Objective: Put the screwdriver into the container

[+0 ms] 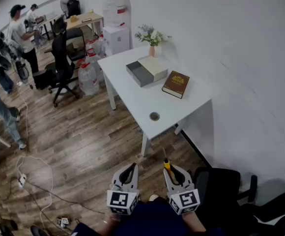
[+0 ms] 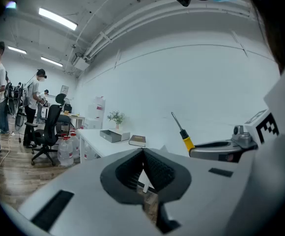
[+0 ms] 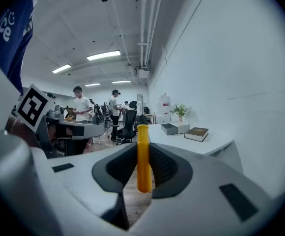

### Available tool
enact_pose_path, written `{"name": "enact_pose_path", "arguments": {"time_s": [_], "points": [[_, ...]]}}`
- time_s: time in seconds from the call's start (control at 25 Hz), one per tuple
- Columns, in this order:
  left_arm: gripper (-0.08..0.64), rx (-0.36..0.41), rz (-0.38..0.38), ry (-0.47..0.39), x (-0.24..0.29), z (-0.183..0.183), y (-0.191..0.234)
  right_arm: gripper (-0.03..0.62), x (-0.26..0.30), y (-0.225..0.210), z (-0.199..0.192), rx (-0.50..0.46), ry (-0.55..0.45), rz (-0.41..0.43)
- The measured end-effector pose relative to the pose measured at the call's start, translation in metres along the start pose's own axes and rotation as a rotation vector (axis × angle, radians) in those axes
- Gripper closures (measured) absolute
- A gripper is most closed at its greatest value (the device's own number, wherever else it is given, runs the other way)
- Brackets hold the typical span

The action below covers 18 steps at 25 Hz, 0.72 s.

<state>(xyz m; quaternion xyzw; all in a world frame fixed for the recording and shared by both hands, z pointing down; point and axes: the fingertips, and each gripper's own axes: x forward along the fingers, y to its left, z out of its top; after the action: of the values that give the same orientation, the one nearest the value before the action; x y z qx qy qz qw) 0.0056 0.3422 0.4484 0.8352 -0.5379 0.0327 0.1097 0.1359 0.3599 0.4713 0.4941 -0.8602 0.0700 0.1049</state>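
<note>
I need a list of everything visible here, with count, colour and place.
white rectangular table: one, white, beside the wall
grey-and-beige box container: one, on the table's far part
brown hardcover book: one, on the table, near the container
flowers in a pink vase: one, table's far corner
black office chairs: at least two, left of table and bottom right
clear water bottles: several, floor beside table
people: several, far left
yellow-handled screwdriver: one, in the right claw
left claw: one, grey, shut, empty
right claw: one, grey, shut on the screwdriver
</note>
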Motion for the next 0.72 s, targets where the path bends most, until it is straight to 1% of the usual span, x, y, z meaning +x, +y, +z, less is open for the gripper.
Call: {"name": "enact_pose_path", "arguments": {"time_s": [0.08, 0.24, 0.4, 0.56, 0.72], "points": [[0.543, -0.014, -0.016, 0.008, 0.001, -0.01, -0.003, 0.497, 0.001, -0.001, 0.001, 0.009, -0.008, -0.002], [0.543, -0.005, -0.04, 0.005, 0.004, -0.005, -0.006, 0.497, 0.001, 0.0, 0.002, 0.011, -0.015, -0.003], [0.543, -0.004, -0.052, 0.009, 0.002, -0.01, -0.001, 0.497, 0.003, 0.006, 0.003, 0.026, -0.033, -0.014], [0.543, -0.002, -0.051, 0.028, 0.0, -0.022, 0.008, 0.497, 0.005, 0.005, -0.002, 0.059, -0.042, -0.043], [0.543, -0.017, -0.036, 0.035, 0.002, -0.024, 0.016, 0.497, 0.013, -0.002, -0.003, 0.095, -0.033, -0.052]]}}
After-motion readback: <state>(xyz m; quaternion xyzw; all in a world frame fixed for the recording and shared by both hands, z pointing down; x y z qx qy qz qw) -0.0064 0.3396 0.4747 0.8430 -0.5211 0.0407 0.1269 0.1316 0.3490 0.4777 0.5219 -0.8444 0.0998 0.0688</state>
